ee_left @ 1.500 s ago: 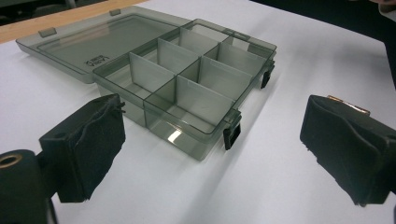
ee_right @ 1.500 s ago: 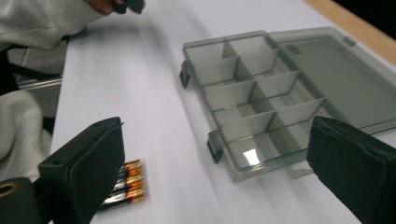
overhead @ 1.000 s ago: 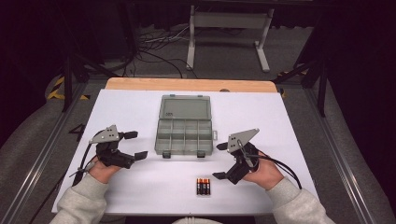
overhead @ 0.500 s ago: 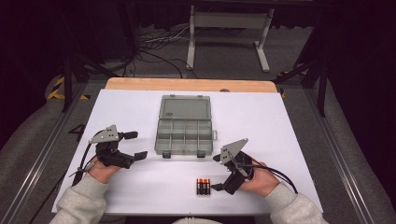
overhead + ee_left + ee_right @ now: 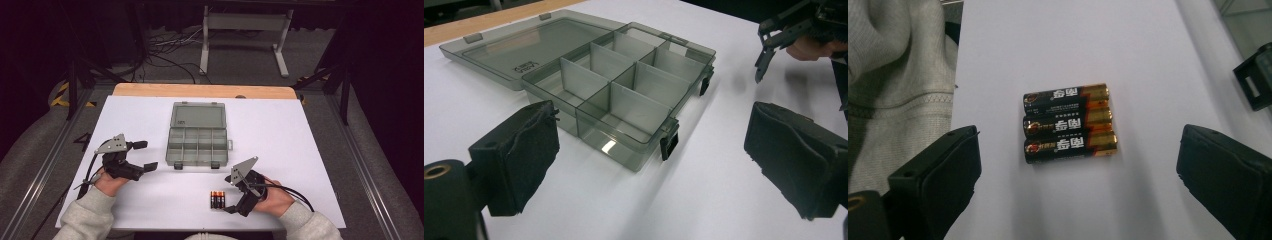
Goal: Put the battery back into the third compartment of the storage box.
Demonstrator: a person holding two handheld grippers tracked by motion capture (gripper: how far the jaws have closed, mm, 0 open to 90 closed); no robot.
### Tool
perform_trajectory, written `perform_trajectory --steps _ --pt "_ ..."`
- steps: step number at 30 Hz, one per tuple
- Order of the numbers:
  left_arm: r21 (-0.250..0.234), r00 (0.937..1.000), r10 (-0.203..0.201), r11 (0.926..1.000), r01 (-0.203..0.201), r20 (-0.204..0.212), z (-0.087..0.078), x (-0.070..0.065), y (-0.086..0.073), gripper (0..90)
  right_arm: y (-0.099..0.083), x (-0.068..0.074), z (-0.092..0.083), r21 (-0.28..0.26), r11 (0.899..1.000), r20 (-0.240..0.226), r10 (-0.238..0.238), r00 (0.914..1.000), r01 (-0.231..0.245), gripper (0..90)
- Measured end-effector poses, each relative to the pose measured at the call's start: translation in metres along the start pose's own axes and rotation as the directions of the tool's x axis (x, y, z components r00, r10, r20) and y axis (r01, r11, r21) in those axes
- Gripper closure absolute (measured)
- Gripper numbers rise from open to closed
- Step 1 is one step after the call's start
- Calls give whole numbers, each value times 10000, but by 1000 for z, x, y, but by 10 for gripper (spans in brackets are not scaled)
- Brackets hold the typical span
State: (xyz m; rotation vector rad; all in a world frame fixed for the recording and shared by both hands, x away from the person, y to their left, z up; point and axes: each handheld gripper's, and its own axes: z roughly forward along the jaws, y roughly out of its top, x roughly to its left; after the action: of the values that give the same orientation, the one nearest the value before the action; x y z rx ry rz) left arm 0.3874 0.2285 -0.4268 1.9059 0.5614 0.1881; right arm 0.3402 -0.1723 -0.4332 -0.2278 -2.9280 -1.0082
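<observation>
Batteries [image 5: 1069, 125], three glossy black-and-gold cylinders touching side by side, lie at 12 o'clock between the right gripper [image 5: 1075, 185] and its wide-apart foam-padded jaws; left gripper [image 5: 651, 165] gapes too, facing the smoky translucent plastic organizer box [image 5: 624, 95].

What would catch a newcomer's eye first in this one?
Probably the three batteries, lying side by side near the table's front edge, with the right gripper open and aimed at them. Next, the clear compartment box at mid-table, lid folded back and its visible compartments bare. The left gripper rests open to the box's left.
</observation>
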Motion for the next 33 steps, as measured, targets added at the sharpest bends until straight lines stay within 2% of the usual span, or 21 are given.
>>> perform_trajectory --steps 13,22,25,29,30,33 --pt "5 10000 -19 10000 19 34 0 0 0 80 -3 5 20 419 9991 -302 -104 9995 117 46" --pt "7 10000 -20 10000 20 31 0 0 0 80 -2 6 20 455 9985 -167 -304 9994 311 58" --pt "-10 10000 -42 10000 42 55 0 0 0 80 0 8 21 491 9979 -65 -426 9991 429 81" --pt "-10 10000 -69 10000 69 68 -1 1 0 80 1 9 20 556 9961 191 -695 9974 683 198" --pt "-10 10000 -69 10000 69 68 -1 1 0 80 1 9 20 556 9961 191 -695 9974 683 198" --pt "-14 10000 -50 10000 50 52 -1 1 0 80 0 10 19 609 9944 388 -889 9953 865 276"
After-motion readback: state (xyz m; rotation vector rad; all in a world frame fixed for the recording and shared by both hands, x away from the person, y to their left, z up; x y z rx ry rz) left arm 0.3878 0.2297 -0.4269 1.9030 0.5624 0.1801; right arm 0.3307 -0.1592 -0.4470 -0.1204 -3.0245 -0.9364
